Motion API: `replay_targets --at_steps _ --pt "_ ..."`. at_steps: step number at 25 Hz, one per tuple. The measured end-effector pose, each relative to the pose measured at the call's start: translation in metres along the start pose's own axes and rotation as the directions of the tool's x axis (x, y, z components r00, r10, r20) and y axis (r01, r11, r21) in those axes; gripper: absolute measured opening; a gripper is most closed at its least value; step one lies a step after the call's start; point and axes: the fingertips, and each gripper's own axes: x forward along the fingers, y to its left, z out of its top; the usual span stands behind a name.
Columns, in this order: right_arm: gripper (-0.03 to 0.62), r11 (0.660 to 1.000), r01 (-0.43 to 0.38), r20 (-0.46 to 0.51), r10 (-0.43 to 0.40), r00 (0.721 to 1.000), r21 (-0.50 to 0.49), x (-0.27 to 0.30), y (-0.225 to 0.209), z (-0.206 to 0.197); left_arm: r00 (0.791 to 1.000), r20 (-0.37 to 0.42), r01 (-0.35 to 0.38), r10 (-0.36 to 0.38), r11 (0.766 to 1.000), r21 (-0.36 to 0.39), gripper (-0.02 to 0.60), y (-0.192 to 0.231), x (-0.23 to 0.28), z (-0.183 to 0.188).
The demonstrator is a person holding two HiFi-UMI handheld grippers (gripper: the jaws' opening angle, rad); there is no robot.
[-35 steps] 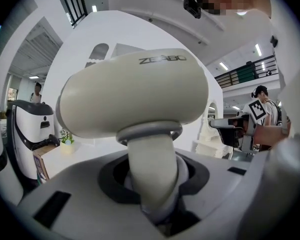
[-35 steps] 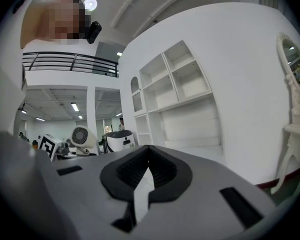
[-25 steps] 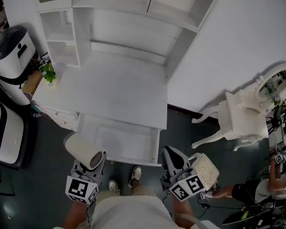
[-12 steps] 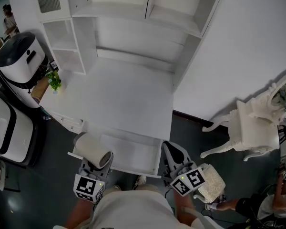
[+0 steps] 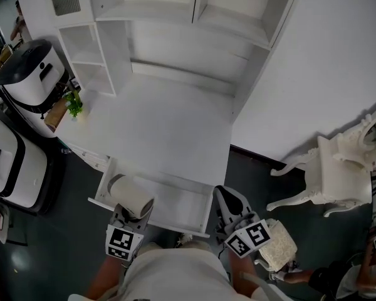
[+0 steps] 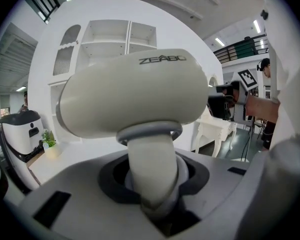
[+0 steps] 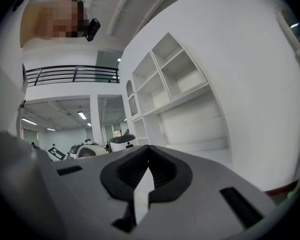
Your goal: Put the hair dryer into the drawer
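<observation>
At the bottom of the head view, the left gripper [image 5: 130, 216] holds the hair dryer [image 5: 130, 196], and the cream body of the dryer hangs over the left end of the open drawer [image 5: 175, 200]. This drawer is pulled out from under the white desk [image 5: 163, 124], and its bottom looks bare. Whether the dryer already touches the drawer bottom cannot be told from this angle. The right gripper [image 5: 224, 200] is near the right front corner of the drawer and carries nothing. A white chair [image 5: 338, 180] stands well apart on the right. Seen in the left gripper view, the jaws are clamped around the handle of the dryer, and the barrel lies across above them and fills most of the picture. Seen in the right gripper view, the jaws are pressed together with only a thin slit between them, and no object is there. As a judgement, the opening of the drawer and the carrying are done; what is left is to lower the dryer fully inside and to let it go.
</observation>
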Motion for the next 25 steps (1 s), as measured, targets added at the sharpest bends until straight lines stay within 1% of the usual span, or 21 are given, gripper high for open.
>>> replay_targets --at_steps 3,6,11,15,20,22,25 --pt "0.008 1.0 0.009 -0.014 -0.009 1.0 0.015 -0.006 -0.007 -0.006 0.999 -0.052 0.002 0.0 1.0 0.025 0.146 -0.001 0.015 -0.018" --pt "0.008 0.999 0.022 -0.023 -0.022 1.0 0.025 -0.013 -0.013 -0.011 0.993 -0.115 0.019 -0.014 0.999 0.05 0.146 -0.006 0.03 -0.044" --pt "0.009 0.999 0.044 -0.036 -0.043 0.998 0.031 -0.024 -0.022 -0.016 0.967 -0.248 0.081 -0.055 0.992 0.097 0.146 -0.018 0.05 -0.092" --pt "0.009 0.998 0.057 -0.033 -0.057 0.998 0.027 -0.032 -0.027 -0.015 0.936 -0.34 0.148 -0.091 0.978 0.145 0.146 -0.025 0.068 -0.125" --pt "0.008 0.997 0.077 -0.035 -0.076 0.997 0.023 -0.041 -0.032 -0.014 0.892 -0.436 0.233 -0.122 0.949 0.21 0.146 -0.029 0.084 -0.156" --pt "0.009 0.996 0.087 -0.033 -0.086 0.996 0.021 -0.045 -0.035 -0.013 0.873 -0.471 0.262 -0.131 0.939 0.224 0.146 -0.032 0.089 -0.168" --pt "0.009 0.995 0.101 -0.031 -0.1 0.995 0.017 -0.049 -0.039 -0.011 0.845 -0.513 0.298 -0.149 0.929 0.221 0.146 -0.04 0.099 -0.184"
